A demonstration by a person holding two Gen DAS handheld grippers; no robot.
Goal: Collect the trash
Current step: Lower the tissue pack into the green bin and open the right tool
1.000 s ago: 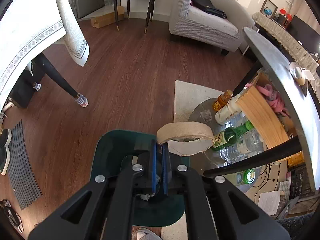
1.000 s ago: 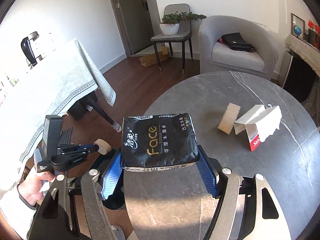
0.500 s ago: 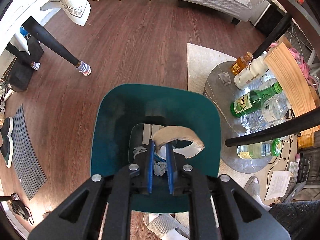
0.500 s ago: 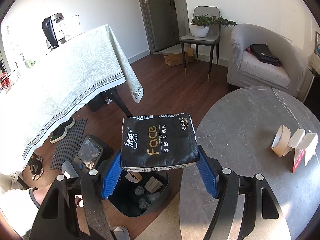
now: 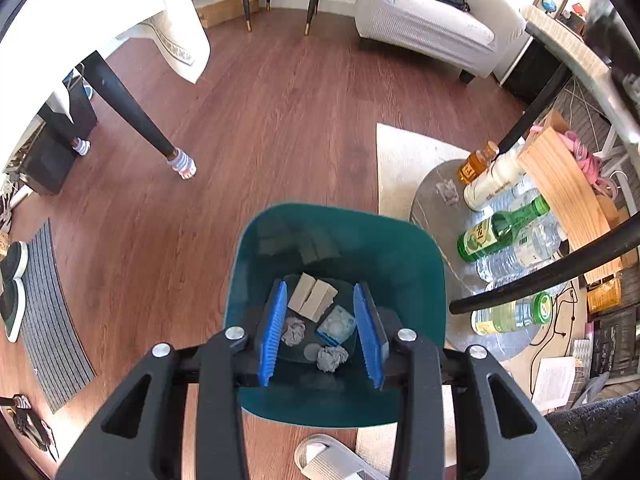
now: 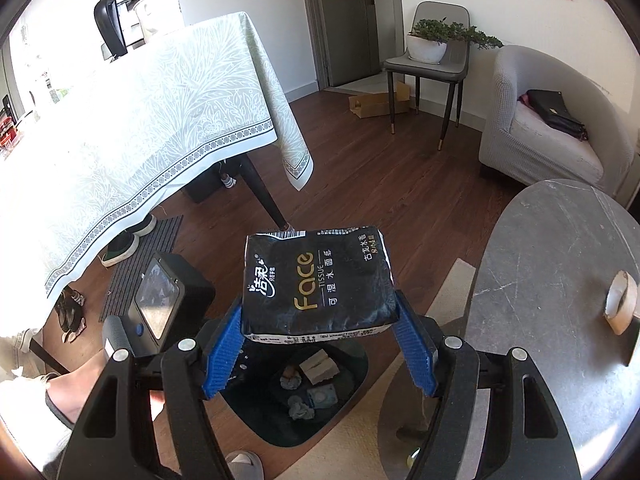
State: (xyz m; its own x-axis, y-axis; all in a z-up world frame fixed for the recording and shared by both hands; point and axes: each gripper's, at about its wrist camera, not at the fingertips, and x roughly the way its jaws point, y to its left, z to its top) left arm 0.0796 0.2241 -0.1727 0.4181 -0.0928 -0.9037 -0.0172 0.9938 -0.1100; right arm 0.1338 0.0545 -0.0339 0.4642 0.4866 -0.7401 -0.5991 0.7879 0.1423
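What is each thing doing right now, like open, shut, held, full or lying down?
Left gripper: open, jaws just opened, nothing between them.
Right gripper: shut on the black tissue pack.
Teal plastic trash bin: open, trash at the bottom.
Flattened cardboard roll: lying in the bin.
Green glass bottle: lying on its side.
Cardboard tape roll: on the grey table.

Black tissue pack [image 6: 318, 284], centre of the right wrist view: "Face", "TISSUE", plus Chinese characters and a barcode. Bottle labels at right of the left wrist view are unreadable.
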